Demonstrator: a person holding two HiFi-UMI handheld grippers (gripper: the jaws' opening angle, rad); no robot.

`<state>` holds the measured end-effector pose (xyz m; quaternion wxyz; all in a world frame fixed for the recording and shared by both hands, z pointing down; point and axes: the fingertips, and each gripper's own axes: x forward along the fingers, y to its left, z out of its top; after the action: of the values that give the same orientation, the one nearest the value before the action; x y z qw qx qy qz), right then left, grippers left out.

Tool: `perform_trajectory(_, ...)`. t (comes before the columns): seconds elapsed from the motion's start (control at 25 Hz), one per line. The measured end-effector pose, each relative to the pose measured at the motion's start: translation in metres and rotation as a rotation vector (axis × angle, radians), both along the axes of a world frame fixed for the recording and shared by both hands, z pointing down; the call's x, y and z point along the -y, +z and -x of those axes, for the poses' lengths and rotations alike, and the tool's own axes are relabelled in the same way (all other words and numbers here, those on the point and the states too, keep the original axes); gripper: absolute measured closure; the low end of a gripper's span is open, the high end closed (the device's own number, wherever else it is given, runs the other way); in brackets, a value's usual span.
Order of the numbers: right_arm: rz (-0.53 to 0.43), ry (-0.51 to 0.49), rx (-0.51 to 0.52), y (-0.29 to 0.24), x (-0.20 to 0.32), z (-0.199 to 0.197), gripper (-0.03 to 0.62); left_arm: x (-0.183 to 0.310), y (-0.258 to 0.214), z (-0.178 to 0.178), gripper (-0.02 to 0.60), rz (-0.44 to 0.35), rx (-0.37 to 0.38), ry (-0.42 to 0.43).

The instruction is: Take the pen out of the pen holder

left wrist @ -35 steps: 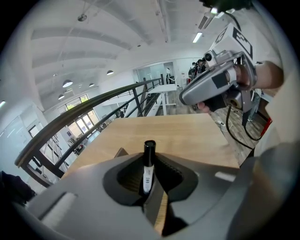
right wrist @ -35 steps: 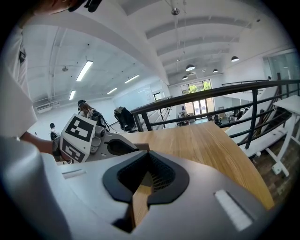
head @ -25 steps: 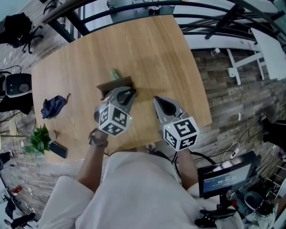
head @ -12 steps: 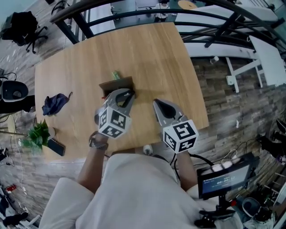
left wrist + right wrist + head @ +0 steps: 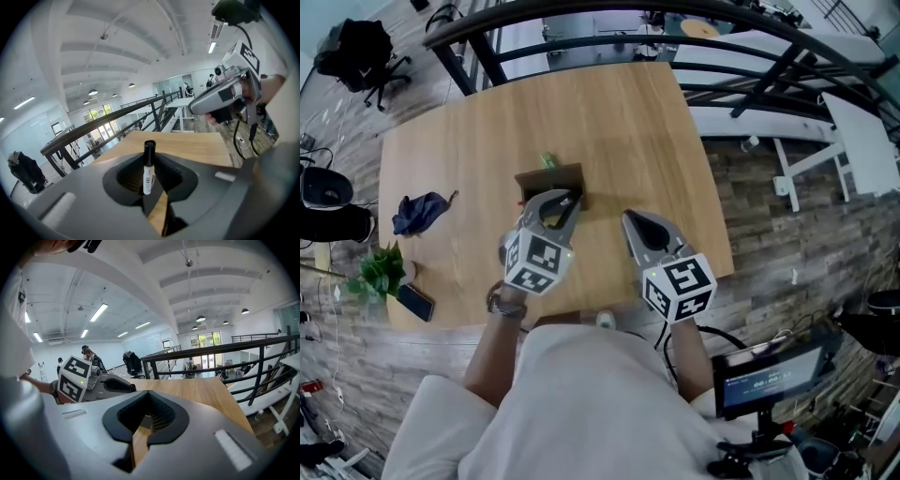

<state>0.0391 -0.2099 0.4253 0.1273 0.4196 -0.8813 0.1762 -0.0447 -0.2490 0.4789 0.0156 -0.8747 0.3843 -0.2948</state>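
A pen (image 5: 147,176) with a black cap and white body stands upright between the tips of my left gripper (image 5: 150,159), which is shut on it. In the head view the left gripper (image 5: 565,200) reaches to the front edge of the brown pen holder (image 5: 549,177) in the middle of the wooden table (image 5: 619,122); something green (image 5: 547,161) shows at the holder's far side. Whether the pen's lower end is still in the holder is hidden. To the right, my right gripper (image 5: 634,221) hovers shut and empty, apart from the holder.
A dark blue cloth (image 5: 420,211), a small green plant (image 5: 380,272) and a phone (image 5: 414,302) lie at the table's left side. Black railings (image 5: 722,37) run behind the table. A screen on a stand (image 5: 769,375) is at lower right, off the table.
The head view has shifted slightly. Both grippers keep nearly the same places by the pen holder.
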Motion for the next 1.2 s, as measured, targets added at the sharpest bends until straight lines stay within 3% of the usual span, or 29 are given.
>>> perform_trajectory(0.8, -0.107, -0.112, -0.019, -0.025, -0.004, 0.027, 0.592, -0.027, -0.036, 0.035, 0.517, -0.079, -0.117, -0.14)
perform_trajectory(1.2, -0.154, -0.186, -0.036, -0.043, -0.008, 0.044, 0.592, -0.042, -0.078, 0.044, 0.517, -0.132, -0.218, -0.188)
